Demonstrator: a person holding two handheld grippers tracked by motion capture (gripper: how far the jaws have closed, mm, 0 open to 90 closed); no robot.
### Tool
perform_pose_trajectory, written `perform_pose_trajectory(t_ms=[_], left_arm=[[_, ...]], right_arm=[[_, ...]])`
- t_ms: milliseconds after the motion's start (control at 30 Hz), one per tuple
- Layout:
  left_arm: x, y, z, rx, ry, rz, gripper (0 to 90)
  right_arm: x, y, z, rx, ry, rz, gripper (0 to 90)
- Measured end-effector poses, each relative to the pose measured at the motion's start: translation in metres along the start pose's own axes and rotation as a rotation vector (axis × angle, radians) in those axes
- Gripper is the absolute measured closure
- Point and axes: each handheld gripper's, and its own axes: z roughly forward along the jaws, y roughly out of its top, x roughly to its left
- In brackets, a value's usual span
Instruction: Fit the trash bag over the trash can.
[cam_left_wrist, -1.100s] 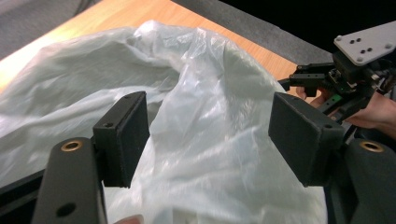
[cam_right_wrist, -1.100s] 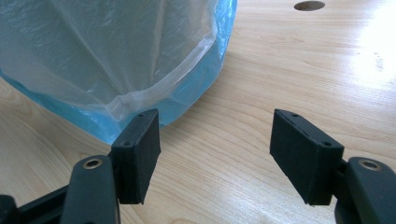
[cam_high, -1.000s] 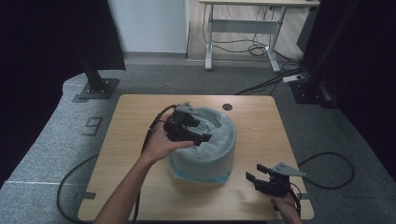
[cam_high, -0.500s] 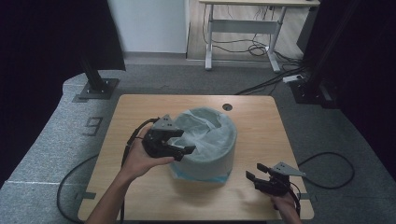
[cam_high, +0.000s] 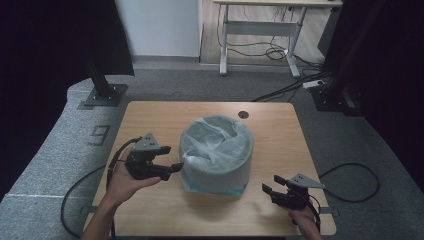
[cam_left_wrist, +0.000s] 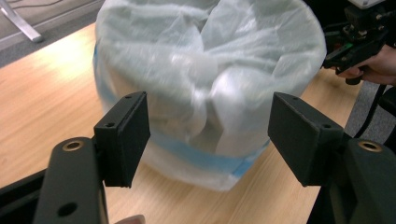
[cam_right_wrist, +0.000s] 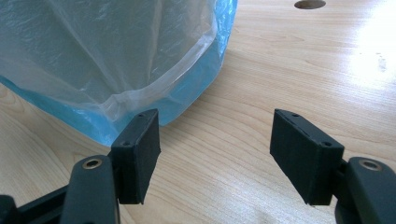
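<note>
Grey carpet surrounds a light wooden desk (cam_high: 150, 112), and beyond it black curtains and a second white-framed table (cam_high: 260, 30) with tangled cables fade into shadow. At the desk's centre stands a round bin (cam_high: 216, 152) lined with a thin translucent plastic bag (cam_high: 220, 137); the liner is folded over the rim and hangs down the outside, so the bin's own wall is mostly veiled, with a blue band showing at the bottom edge. What lies inside the bin cannot be made out past the crumpled film.

Left of the bin, the left claw (cam_high: 172, 161) is held level, its tips just beside the bin's side; from above it is unclear whether they touch the plastic. In the left gripper view the jaws stand wide apart with nothing between them, the bin blurred ahead.

Near the desk's front right corner, the right claw (cam_high: 270, 186) sits well apart from the bin, its hand cut off by the picture's bottom edge. The right gripper view shows its jaws spread and empty above bare wood, with the liner's loose hem just beyond the left pad (cam_right_wrist: 136, 154).

A round cable hole (cam_high: 243, 114) sits behind the bin.
</note>
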Motion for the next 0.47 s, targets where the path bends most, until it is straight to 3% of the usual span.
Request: perform_pose_trajectory(t_ms=[167,467], left_arm=[[0.011,-0.017,-0.003,-0.010,-0.009,-0.054,29.4],[0.021,-0.027,-0.005,-0.010,0.018,-0.076,29.5]], right_arm=[[0.000,0.000,0.001,0.004,0.001,0.001,32.4],[0.001,0.001,0.002,0.005,0.000,-0.005,32.4]])
